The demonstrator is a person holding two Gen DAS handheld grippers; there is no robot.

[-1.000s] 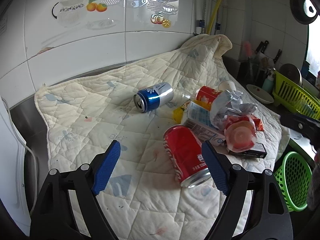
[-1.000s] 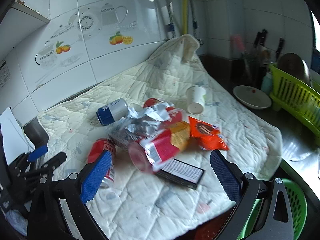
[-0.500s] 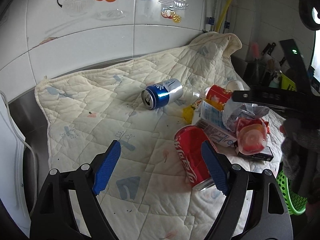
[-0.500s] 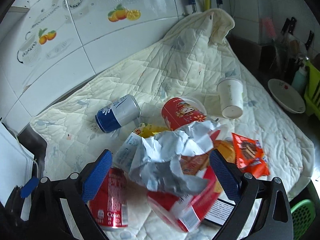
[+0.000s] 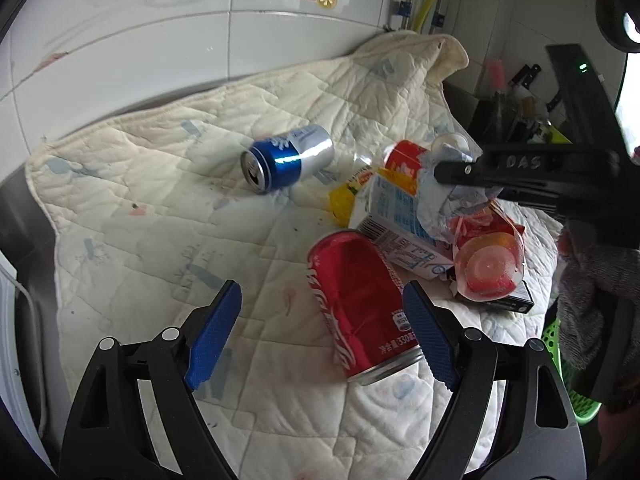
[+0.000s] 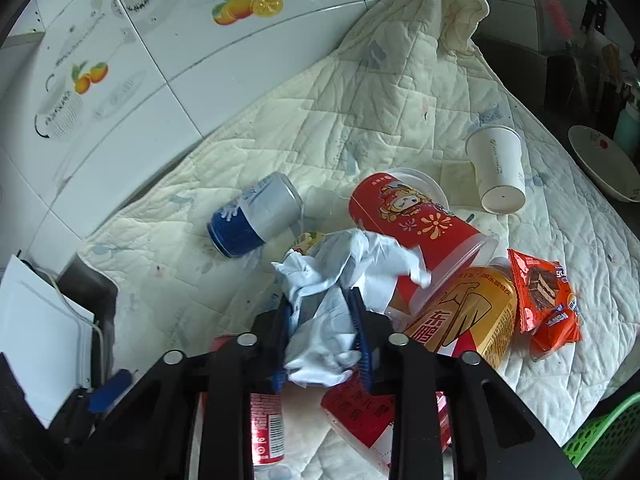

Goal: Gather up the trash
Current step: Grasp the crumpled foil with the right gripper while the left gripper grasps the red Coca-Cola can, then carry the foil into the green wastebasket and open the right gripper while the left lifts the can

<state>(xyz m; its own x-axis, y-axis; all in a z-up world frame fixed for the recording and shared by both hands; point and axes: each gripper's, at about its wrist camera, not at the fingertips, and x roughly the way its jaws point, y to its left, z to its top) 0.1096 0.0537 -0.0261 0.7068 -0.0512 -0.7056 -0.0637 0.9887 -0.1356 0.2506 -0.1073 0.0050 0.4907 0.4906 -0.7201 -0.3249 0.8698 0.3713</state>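
White wall tiles with fruit decals back a bench covered by a cream quilted cloth (image 5: pixel 168 184) strewn with trash. At the heap's middle, the right gripper (image 6: pixel 324 340) pinches a crumpled white paper wad (image 6: pixel 340 280). Beside a red soda can (image 5: pixel 360 300) lying flat, the left gripper (image 5: pixel 320 336) hangs spread.
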